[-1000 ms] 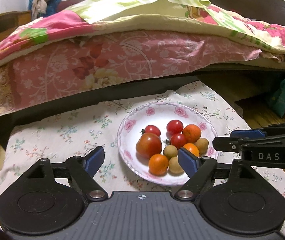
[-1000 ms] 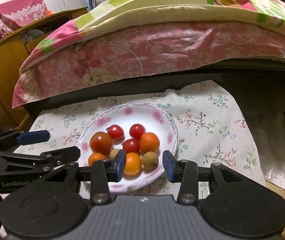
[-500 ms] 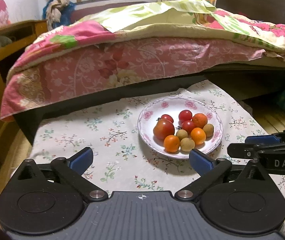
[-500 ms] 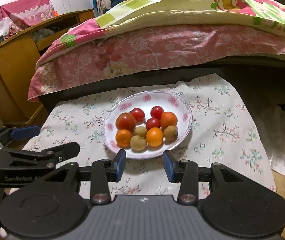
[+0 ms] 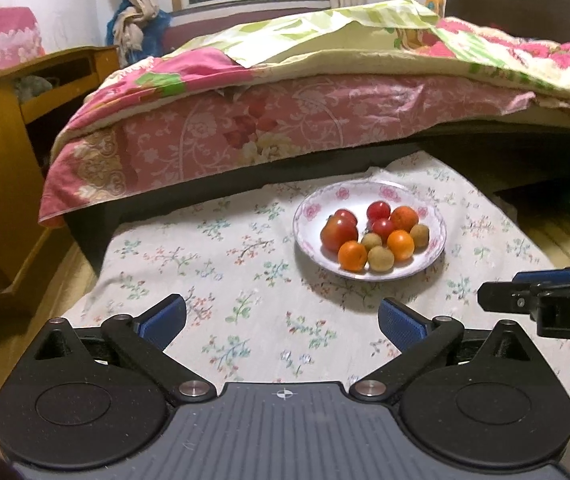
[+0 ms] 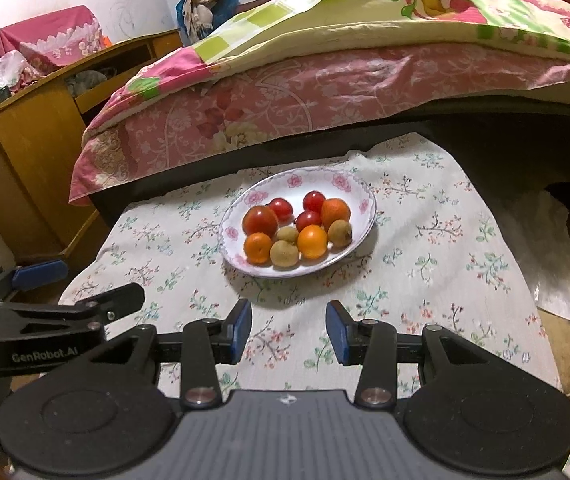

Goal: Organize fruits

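Since the earlier frames both grippers are seen drawn back from the plate (image 5: 369, 276), which now lies farther ahead in each view, and the left gripper (image 5: 281, 320) has had its jaws spread from partly apart to fully wide, with nothing between them. The right gripper (image 6: 289, 330) is held with its jaws a modest gap apart, also empty.

The fruits (image 6: 297, 232) are all gathered in the plate: one large tomato (image 5: 339, 234), small red ones, oranges and brownish round fruits, packed touching one another. Trouble is judged likeliest from that packing: a round fruit picked from the heap may be nudged so that neighbours roll over the shallow rim. Soft tomatoes may be bruised by a hard squeeze.

The plate is set on a floral cloth (image 5: 221, 264) draped over a low surface, loose and wrinkled, so it may be dragged by a careless touch. Behind it a bed (image 6: 325, 92) with pink floral bedding is seen, a wooden cabinet (image 6: 33, 152) to the left, and a barred window at the back
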### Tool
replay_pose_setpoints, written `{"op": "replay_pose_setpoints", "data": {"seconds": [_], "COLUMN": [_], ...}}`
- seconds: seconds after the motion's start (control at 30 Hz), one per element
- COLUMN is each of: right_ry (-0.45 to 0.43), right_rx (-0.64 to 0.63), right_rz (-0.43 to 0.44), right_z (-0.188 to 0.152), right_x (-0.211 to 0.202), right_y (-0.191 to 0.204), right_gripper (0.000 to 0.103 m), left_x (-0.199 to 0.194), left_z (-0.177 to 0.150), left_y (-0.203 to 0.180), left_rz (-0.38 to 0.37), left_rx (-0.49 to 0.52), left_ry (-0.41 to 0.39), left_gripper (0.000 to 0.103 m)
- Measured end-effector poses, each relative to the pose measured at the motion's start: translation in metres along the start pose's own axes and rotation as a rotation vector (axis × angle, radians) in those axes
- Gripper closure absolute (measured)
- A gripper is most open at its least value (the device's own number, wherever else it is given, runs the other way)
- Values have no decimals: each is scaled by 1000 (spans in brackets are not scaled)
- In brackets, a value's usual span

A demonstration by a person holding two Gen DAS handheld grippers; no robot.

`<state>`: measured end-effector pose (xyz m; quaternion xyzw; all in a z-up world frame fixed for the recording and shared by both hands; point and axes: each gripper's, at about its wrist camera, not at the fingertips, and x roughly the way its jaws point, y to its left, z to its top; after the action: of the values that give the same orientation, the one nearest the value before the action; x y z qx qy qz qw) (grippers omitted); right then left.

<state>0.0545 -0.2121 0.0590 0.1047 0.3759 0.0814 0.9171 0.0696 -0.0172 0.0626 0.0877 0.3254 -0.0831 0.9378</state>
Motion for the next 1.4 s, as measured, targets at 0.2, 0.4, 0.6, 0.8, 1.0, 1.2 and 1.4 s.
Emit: {"op": "replay_pose_setpoints", "data": {"seconds": [0.2, 0.4, 0.6, 0.8, 1.0, 1.2, 1.4], "right_ry": [6, 15, 23, 46, 48, 63, 71], "right_rx": [-1, -5, -6, -17, -15, -18, -19], "right_rz": [-5, -8, -13, -17, -23, -33, -37], "right_z": [-14, -25, -34, -45, -50, -57, -61], "right_x": [-10, -18, -21, -23, -25, -26, -26], "right_y": [6, 11, 14, 18, 21, 23, 24], "right_gripper": [57, 57, 57, 57, 57, 56, 56], "left_x": [-8, -18, -22, -24, -27, -27, -27], "left_z": [-10, -16, -21, -33, -38, -47, -52], "left_y": [-2, -1, 1, -1, -1, -1, 1], "left_rz": [8, 1, -20, -16, -14, -12, -10], "left_rx": [-4, -22, -44, -36, -42, -47, -60], "left_ry": [32, 45, 67, 90, 96, 128, 147], "left_gripper": [0, 0, 0, 0, 0, 0, 0]}}
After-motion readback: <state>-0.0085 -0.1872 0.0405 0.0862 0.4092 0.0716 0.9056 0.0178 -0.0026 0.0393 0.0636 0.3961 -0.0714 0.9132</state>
